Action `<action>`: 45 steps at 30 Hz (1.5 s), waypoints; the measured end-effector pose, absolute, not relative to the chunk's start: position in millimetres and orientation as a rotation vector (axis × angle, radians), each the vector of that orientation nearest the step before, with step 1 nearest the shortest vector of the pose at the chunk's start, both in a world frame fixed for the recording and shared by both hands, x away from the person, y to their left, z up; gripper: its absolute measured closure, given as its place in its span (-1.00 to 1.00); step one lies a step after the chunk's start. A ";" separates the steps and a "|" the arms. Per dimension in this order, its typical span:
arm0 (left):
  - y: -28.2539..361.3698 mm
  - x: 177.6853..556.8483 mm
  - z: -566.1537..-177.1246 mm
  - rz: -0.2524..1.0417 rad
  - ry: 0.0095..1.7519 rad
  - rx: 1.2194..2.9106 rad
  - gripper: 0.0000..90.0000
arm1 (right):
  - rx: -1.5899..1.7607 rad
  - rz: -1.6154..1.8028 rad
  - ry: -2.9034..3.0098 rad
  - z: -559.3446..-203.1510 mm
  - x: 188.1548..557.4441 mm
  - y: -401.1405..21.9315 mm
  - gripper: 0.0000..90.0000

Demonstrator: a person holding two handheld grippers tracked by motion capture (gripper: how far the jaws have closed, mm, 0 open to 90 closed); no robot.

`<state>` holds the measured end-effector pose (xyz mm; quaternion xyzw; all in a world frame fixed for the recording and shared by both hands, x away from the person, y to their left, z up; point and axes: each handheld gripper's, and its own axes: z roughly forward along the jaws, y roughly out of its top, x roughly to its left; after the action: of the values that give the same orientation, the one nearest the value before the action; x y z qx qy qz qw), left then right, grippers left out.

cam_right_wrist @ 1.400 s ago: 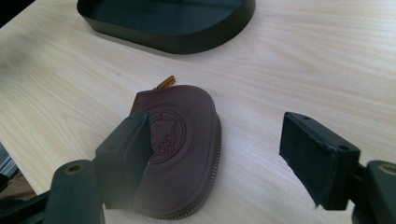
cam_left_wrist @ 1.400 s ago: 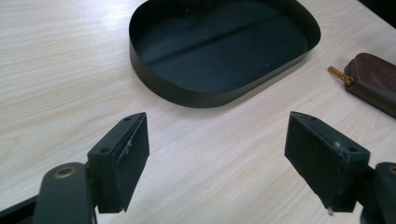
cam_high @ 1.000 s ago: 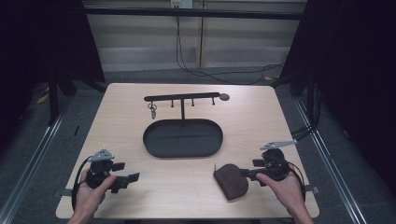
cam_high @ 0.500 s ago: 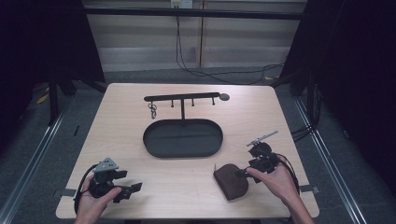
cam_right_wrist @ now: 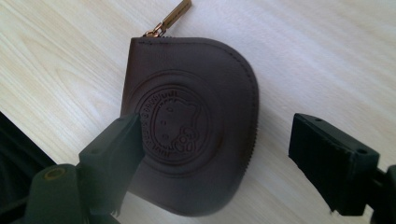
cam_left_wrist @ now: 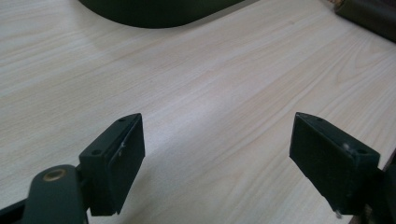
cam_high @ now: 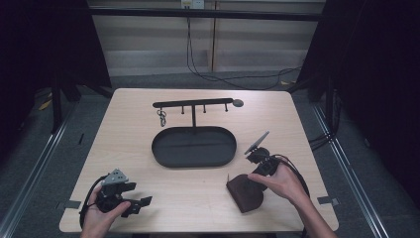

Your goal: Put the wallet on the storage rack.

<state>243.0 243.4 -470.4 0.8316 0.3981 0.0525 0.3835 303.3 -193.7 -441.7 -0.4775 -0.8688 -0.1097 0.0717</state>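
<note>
The brown pouch (cam_high: 245,192) lies flat on the desk (cam_high: 307,129), near the front edge on the right side, well apart from the black oval tray (cam_high: 193,147) in the middle. From the high view it is only a dark brown shape with a small zipper pull at its upper left corner. The right gripper view gives much more: the pouch (cam_right_wrist: 191,135) is half-round, has a round stamp with a cartoon face pressed in the leather, and a gold zipper pull (cam_right_wrist: 173,15) that lies on the wood.

The right gripper (cam_high: 253,171) is just beside the pouch, at its upper right, in the person's right hand (cam_high: 280,182). Its fingers have just been opening and stand wide apart. In the right gripper view one finger (cam_right_wrist: 114,149) is in front of the left part of the pouch and the other finger is over bare wood at the right. They do not press on the pouch and hold nothing.

The left gripper (cam_high: 141,203) rests at the front left corner of the desk in the left hand (cam_high: 101,215). The left gripper view shows its fingers (cam_left_wrist: 116,158) wide open with only bare wood between them, the tray edge (cam_left_wrist: 154,14) far ahead.

The high view also shows a black rack (cam_high: 193,104) behind the tray, with a key ring (cam_high: 162,118) hanging on its left hook.
</note>
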 end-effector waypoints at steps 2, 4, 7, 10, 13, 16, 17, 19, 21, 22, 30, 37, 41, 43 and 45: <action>243.4 243.0 -470.5 0.125 1.024 2.113 -0.59 | -1.430 -0.316 -2.608 -443.9 304.1 -191.5 -0.61; 243.4 243.4 -469.9 0.116 1.023 2.117 -0.59 | -1.422 -0.295 -2.609 -447.4 305.2 -187.0 -0.61; 245.0 243.5 -468.6 0.143 1.034 2.102 -0.56 | -1.414 -0.266 -2.612 -452.2 306.8 -180.2 -0.61; 247.1 244.0 -467.9 0.161 1.040 2.100 -0.55 | -1.411 -0.249 -2.620 -455.2 307.7 -176.6 -0.60; 248.2 244.7 -468.4 0.156 1.043 2.095 -0.55 | -1.418 -0.213 -2.614 -461.2 309.6 -173.1 -0.72; 247.1 244.7 -468.5 0.152 1.036 2.102 -0.55 | -1.428 -0.229 -2.587 -464.0 309.9 -176.1 -0.72; 246.7 244.8 -468.7 0.148 1.032 2.107 -0.55 | -1.429 -0.233 -2.577 -465.1 310.4 -176.8 -0.75; 245.9 244.7 -468.9 0.142 1.034 2.106 -0.55 | -1.430 -0.230 -2.573 -466.5 311.2 -177.2 -0.76; 245.8 245.1 -468.1 0.150 1.037 2.102 -0.55 | -1.423 -0.234 -2.542 -468.9 313.7 -179.3 -0.76; 245.8 245.1 -468.1 0.150 1.037 2.102 -0.55 | -1.423 -0.234 -2.542 -468.9 313.7 -179.3 -0.76; 248.2 244.6 -465.3 0.162 1.032 2.081 -0.55 | -1.394 -0.297 -2.479 -470.4 315.8 -185.3 -0.58; 249.2 245.5 -466.1 0.157 1.038 2.078 -0.55 | -1.445 -0.346 -2.485 -458.5 315.8 -190.4 -0.14; 249.5 245.4 -465.8 0.154 1.037 2.077 -0.55 | -1.452 -0.348 -2.491 -451.9 317.6 -190.8 0.00; 249.6 244.9 -465.3 0.154 1.039 2.074 -0.55 | -1.451 -0.339 -2.508 -449.6 317.6 -188.1 0.07; 249.9 245.0 -465.5 0.152 1.037 2.077 -0.55 | -1.461 -0.374 -2.518 -441.2 317.7 -188.1 0.29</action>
<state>245.0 249.9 -465.5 0.8197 0.4092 0.0601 0.3963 317.7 -188.1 -441.2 -0.4951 -0.8534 -0.1267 0.1029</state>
